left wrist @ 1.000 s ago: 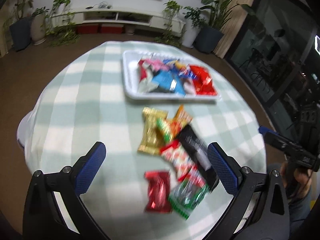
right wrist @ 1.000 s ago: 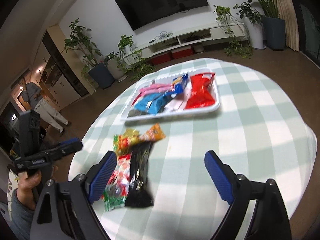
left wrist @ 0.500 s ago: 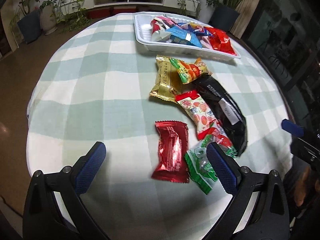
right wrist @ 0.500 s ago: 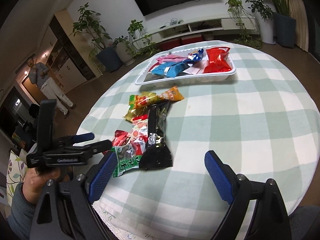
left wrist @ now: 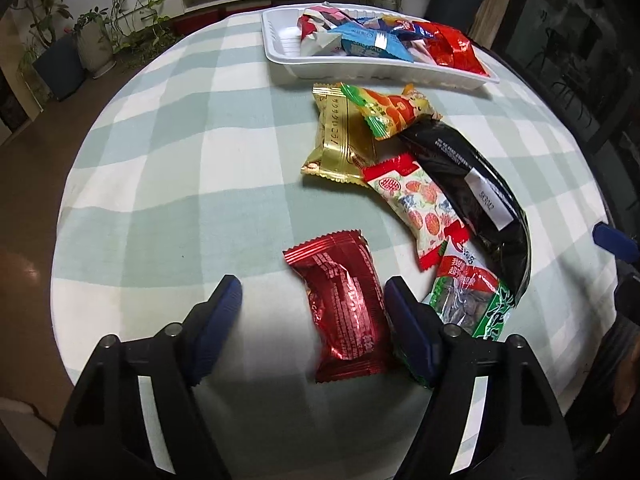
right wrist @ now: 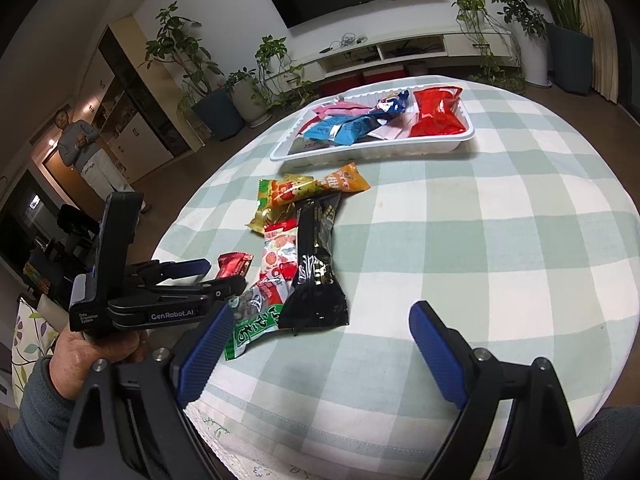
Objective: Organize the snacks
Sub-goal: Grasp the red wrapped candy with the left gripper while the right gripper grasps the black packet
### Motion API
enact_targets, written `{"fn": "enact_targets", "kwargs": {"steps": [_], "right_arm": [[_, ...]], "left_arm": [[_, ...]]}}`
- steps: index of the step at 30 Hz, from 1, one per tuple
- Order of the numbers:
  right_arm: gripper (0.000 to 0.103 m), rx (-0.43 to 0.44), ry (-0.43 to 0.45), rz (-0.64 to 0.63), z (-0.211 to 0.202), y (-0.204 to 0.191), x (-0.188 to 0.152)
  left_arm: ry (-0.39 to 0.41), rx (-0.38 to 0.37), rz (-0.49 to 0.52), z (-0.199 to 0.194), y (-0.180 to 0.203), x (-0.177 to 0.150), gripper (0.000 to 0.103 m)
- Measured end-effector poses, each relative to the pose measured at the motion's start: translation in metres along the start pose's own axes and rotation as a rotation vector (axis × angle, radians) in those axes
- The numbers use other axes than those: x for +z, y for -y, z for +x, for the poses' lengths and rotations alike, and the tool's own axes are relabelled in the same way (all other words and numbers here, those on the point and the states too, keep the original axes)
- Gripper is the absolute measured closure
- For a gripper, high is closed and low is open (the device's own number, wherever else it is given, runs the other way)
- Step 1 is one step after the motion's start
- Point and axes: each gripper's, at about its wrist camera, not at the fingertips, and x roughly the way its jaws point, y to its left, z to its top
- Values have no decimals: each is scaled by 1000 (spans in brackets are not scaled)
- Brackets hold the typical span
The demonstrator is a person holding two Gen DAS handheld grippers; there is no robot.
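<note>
Checked counter [left wrist: 168, 152]: white tray [left wrist: 280, 46] is holding several snacks; six are waiting loose. You are straddling the red packet [left wrist: 344, 304] with your left hand-held gripper [left wrist: 312, 308], half-open; right hand-held gripper [right wrist: 320, 336] is gaping wide, empty.

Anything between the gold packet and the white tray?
No, only bare checked cloth between the gold packet and the white tray, seen from the left wrist.

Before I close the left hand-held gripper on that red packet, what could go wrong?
The left hand-held gripper straddles the red packet with jaws open, but its right finger sits against the green packet, so closing may catch or drag both. The foil wrapper looks slick and flat; a shallow pinch could slip. The white tray already looks crowded, so a drop may land on other snacks.
</note>
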Motion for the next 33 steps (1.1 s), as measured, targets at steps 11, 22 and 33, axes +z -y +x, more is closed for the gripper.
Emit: {"fn": "enact_targets", "kwargs": {"steps": [11,22,33], "right_arm": [[12,-2,-10,-21,4,-5,-3],[19,-12,-22,-42,7,-9,-1],[31,-46,-82,-112,42,-22,30]], "left_arm": [[21,2,36,-5,11,-6,53],[38,-43,21,-11,4,-10,76],[69,-150,-25,-26,0,-28,76]]}}
